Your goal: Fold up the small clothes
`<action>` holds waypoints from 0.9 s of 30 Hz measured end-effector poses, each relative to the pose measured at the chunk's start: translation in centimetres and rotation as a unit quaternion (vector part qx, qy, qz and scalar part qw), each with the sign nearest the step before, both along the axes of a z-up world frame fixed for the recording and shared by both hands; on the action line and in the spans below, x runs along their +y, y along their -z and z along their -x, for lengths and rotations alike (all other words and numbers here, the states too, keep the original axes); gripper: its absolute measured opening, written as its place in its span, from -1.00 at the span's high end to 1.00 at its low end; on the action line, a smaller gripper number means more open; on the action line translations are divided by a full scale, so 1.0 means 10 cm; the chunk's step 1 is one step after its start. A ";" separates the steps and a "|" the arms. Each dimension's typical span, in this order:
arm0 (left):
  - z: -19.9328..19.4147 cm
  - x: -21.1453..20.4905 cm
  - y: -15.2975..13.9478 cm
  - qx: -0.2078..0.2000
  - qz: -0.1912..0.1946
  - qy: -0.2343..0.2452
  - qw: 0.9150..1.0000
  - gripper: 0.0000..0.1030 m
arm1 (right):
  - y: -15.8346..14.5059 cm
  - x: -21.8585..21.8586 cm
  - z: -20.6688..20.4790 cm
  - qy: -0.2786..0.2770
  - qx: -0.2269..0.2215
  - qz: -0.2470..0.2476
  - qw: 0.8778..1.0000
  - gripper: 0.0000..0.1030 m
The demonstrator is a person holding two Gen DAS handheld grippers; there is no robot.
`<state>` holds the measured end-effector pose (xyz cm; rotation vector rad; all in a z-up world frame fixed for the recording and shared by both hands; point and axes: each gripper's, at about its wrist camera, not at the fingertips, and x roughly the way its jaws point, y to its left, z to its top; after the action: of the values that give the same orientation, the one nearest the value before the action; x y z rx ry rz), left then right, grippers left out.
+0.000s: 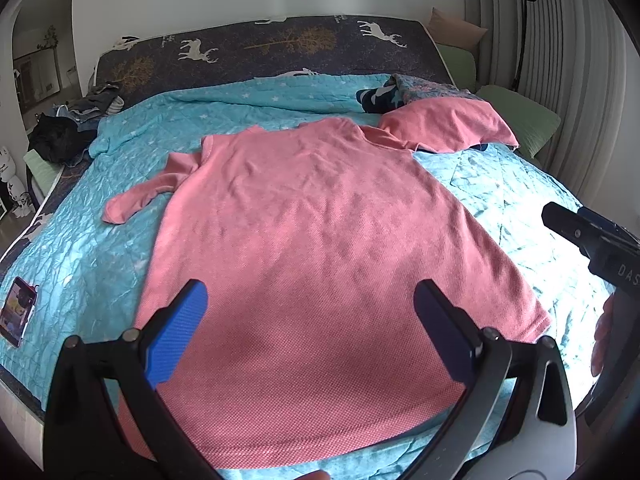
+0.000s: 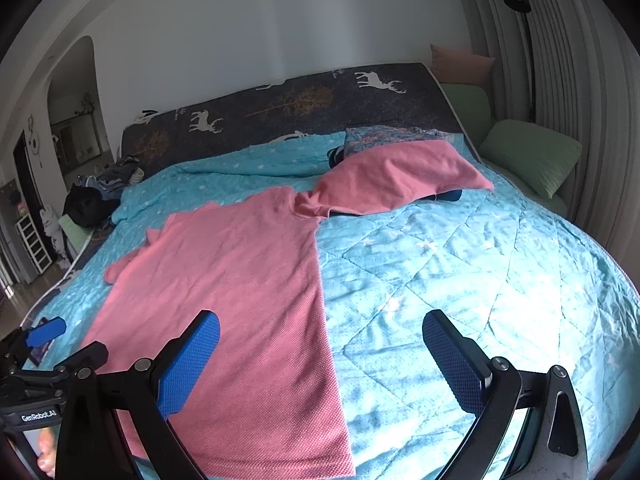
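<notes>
A pink short-sleeved shirt (image 1: 304, 248) lies spread flat on the turquoise quilt (image 1: 500, 184), hem toward me, collar toward the headboard. Its left sleeve (image 1: 144, 192) is bunched; its right sleeve (image 1: 448, 128) drapes over a pile of clothes. My left gripper (image 1: 310, 320) is open and empty, hovering above the hem. My right gripper (image 2: 320, 352) is open and empty, over the shirt's right edge (image 2: 320, 300) and the bare quilt (image 2: 460, 264). The right gripper also shows at the right edge of the left wrist view (image 1: 592, 240). The left gripper's fingertip (image 2: 46, 332) shows at the lower left of the right wrist view.
A folded patterned and dark clothes pile (image 1: 404, 94) sits under the right sleeve. A phone (image 1: 16, 312) lies on the quilt at the left. Dark clothes (image 1: 60, 136) heap at the far left corner. Green pillows (image 2: 532, 156) and a floor lamp (image 2: 520, 20) stand at right.
</notes>
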<state>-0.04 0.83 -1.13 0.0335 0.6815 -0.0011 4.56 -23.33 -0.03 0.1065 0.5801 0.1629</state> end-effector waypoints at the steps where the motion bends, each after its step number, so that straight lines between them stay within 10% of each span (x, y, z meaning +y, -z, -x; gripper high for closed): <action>1: 0.00 0.00 0.00 0.000 0.000 0.000 1.000 -0.99 | 0.00 0.00 -0.01 0.004 0.000 0.003 1.000 -1.00; 27: 0.00 0.06 0.05 0.011 0.003 -0.011 1.000 -0.99 | 0.00 0.07 -0.02 -0.003 0.009 0.030 1.000 -1.00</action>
<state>0.01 1.43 -1.68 0.0202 0.7036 0.0182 4.80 -22.64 -0.05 0.0482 0.6021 0.1505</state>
